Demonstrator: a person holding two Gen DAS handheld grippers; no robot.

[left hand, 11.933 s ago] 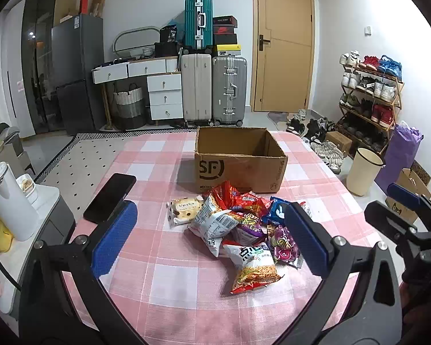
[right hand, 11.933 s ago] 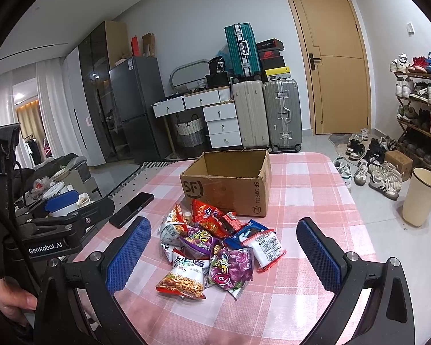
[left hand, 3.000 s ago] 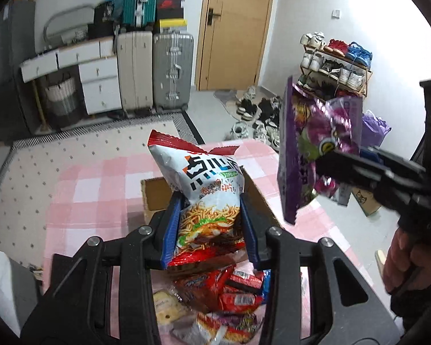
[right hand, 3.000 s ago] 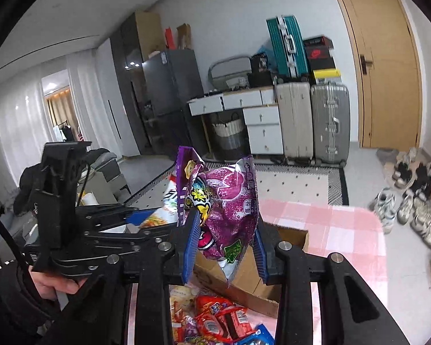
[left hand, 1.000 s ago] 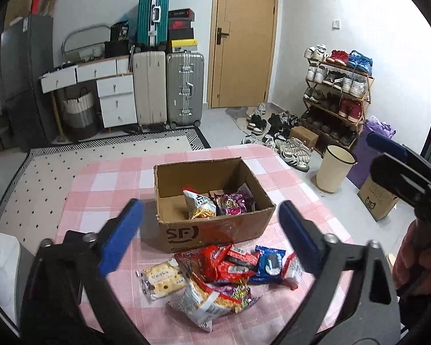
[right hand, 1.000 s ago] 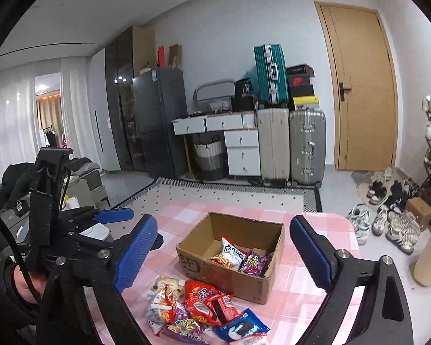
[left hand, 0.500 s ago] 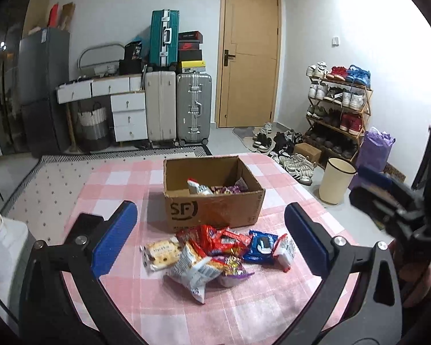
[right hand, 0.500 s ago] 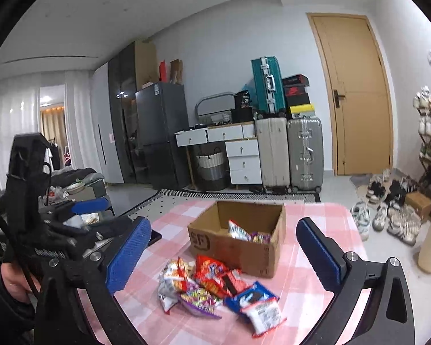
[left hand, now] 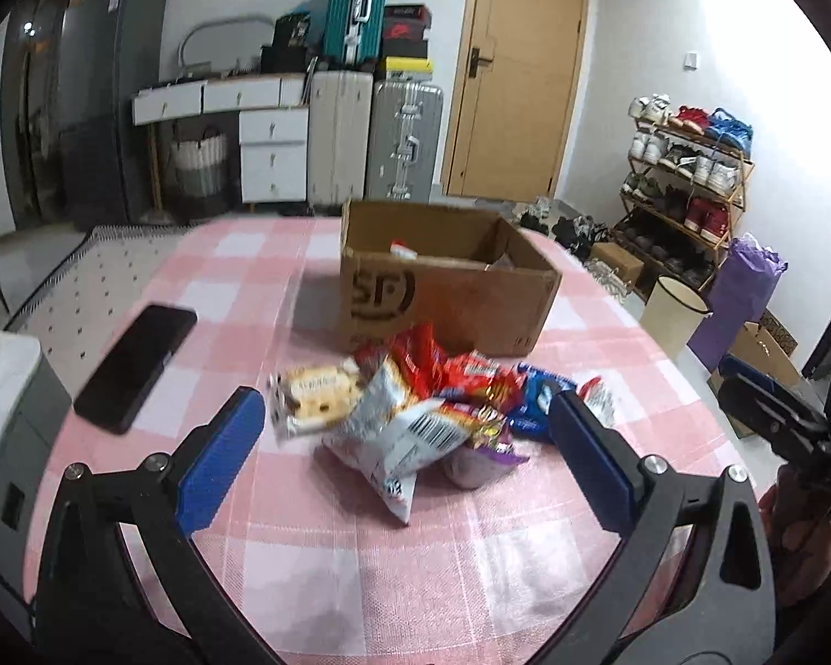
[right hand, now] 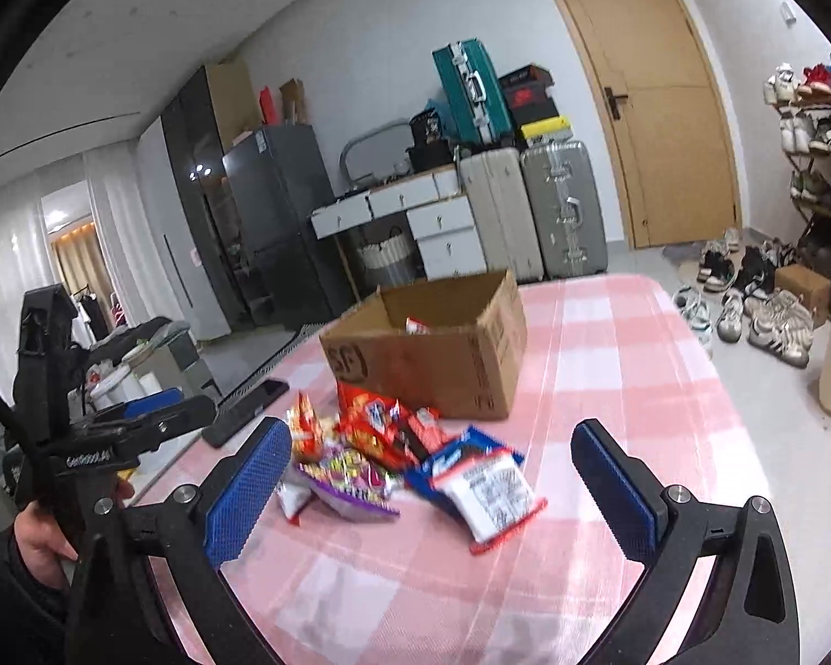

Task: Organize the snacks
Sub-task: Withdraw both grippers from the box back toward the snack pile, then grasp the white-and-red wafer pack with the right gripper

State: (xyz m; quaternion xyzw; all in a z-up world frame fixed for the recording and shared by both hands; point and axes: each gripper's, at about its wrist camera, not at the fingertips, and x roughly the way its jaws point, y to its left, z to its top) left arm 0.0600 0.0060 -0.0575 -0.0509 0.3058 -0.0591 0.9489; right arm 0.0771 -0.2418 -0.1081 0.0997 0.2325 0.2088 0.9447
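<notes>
A pile of snack packets (left hand: pixel 415 410) lies on the pink checked table (left hand: pixel 360 554), in front of an open cardboard box (left hand: pixel 443 288) with a few packets inside. The pile holds a white chip bag (left hand: pixel 399 438), a biscuit pack (left hand: pixel 313 396), red packets (left hand: pixel 454 371) and a blue pack (left hand: pixel 537 396). My left gripper (left hand: pixel 404 460) is open and empty, low over the near side of the pile. My right gripper (right hand: pixel 432 493) is open and empty, just short of the pile (right hand: pixel 393 454) and a white and red packet (right hand: pixel 490 490). The box (right hand: pixel 432 360) stands behind.
A black phone (left hand: pixel 136 366) lies on the table's left side. A bin (left hand: pixel 673 316), purple bag and shoe rack (left hand: pixel 687 188) stand to the right. Suitcases, drawers and a door line the back wall. The other gripper shows at each view's edge.
Both grippers have come down and forward toward the snack pile, still open and empty. The pile and the box look larger in both views.
</notes>
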